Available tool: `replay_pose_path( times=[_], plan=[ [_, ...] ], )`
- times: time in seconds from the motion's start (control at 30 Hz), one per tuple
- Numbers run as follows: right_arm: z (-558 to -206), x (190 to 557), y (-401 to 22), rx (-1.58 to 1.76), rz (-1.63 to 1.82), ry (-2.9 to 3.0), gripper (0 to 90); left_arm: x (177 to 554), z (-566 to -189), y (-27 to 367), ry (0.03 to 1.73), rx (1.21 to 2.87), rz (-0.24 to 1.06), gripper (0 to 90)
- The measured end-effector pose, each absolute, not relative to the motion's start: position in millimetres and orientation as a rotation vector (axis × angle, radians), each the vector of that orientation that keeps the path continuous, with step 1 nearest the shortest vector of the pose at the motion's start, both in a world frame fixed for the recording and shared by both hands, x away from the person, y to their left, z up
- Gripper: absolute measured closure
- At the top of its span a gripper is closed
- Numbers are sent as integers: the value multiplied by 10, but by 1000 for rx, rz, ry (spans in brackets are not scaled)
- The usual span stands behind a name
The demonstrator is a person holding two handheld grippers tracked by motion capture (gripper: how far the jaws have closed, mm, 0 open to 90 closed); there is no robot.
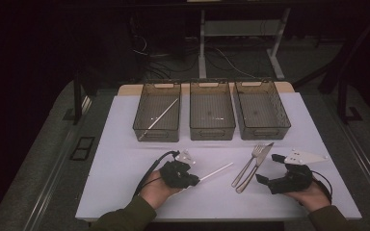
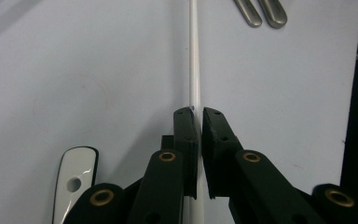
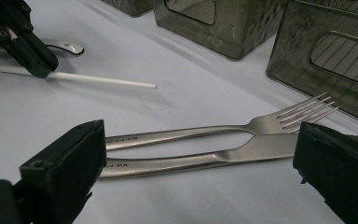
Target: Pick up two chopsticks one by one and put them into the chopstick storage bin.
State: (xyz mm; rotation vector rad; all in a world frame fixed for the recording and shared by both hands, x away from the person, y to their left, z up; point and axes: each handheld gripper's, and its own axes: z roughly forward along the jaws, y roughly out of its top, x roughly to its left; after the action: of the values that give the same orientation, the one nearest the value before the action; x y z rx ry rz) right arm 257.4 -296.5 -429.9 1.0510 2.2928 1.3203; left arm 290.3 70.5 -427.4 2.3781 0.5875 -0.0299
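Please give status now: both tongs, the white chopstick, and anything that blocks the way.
Left tongs shut on white chopstick, chopstick flat on table. Right tongs open, fork and knife ahead. Path to the bins looks free.

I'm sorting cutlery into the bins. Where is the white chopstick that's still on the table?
In the high view the white chopstick lies on the table's near left-centre, clamped in the left tongs, its free end pointing toward the fork.

The white chopstick [image 1: 216,172] is thin, straight and plain. It lies flat on the white bench [image 1: 125,163], with its near end clamped between the left tongs [image 1: 196,180].
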Motion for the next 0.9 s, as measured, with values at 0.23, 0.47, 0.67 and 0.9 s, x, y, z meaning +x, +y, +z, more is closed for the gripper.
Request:
replay_pose_path(
  times=[0.23, 0.47, 0.67, 0.9],
  plan=[
    [-4300, 2576, -2967, 1051, 1324, 2291, 25, 2899, -4178, 773, 608, 2332, -29, 841],
    [-4300, 2576, -2968, 1050, 1325, 2292, 25, 2917, -4114, 798, 595, 2313, -26, 840],
    [-4299, 2576, -2967, 1050, 1327, 2291, 25, 2940, -4030, 853, 599, 2279, -20, 840],
    [-4301, 2577, -2964, 1051, 1323, 2293, 25, 2965, -3953, 908, 600, 2242, -9, 841]
  ],
)
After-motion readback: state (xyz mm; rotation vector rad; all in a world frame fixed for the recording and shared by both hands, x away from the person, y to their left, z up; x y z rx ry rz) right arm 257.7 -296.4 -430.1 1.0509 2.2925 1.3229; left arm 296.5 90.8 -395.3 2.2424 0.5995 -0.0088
